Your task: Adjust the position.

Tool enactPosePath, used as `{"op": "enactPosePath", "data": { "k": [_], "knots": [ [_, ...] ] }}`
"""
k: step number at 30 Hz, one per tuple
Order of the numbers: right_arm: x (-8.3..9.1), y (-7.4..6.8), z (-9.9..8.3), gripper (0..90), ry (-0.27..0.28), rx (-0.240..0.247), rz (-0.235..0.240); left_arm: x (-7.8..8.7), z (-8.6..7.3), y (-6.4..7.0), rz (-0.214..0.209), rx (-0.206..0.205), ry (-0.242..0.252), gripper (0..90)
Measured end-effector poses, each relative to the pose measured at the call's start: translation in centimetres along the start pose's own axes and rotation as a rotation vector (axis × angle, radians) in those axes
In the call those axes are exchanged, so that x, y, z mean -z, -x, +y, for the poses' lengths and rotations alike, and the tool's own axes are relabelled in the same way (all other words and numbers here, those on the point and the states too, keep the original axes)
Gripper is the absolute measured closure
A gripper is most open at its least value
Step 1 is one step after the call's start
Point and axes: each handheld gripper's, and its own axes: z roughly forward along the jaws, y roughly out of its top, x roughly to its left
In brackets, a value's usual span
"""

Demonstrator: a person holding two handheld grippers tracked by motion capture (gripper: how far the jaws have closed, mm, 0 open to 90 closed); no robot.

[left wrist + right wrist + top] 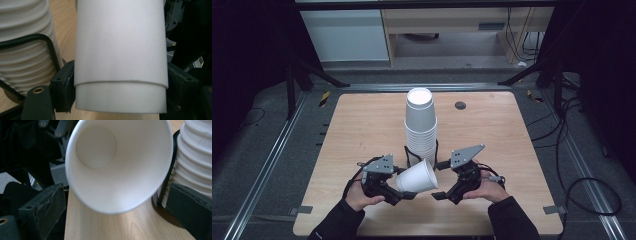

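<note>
Since the paper cup is lying sideways just below the middle of the high view, held a bit above the desk, I'd guess it was just pulled off the stack of cups right behind it. The left tongs are clamped on its lower end, one jaw on each side, so the mouth points toward the right tongs. Those are spread wide on either side of the rim, not touching it, probably lining up to take it. It's smooth matte white, tapered, with a thin rolled rim. The stack looks ribbed from all the rims and sits upside down in a black wire holder. Pale wood grain on the desk.
</note>
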Motion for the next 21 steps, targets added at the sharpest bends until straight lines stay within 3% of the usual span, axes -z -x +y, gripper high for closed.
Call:
{"op": "enactPosePath", "data": {
  "k": [8,21],
  "knots": [
    [-0.7,0.2,0.0,4.0,0.021,-0.011,0.031,-0.8,0.2,0.5,-0.023,-0.021,-0.019,22.4],
    [-1.7,0.2,0.0,4.7,0.015,-0.006,0.068,-1.4,0.3,0.9,-0.026,-0.037,-0.039,22.4]
  ]
}}
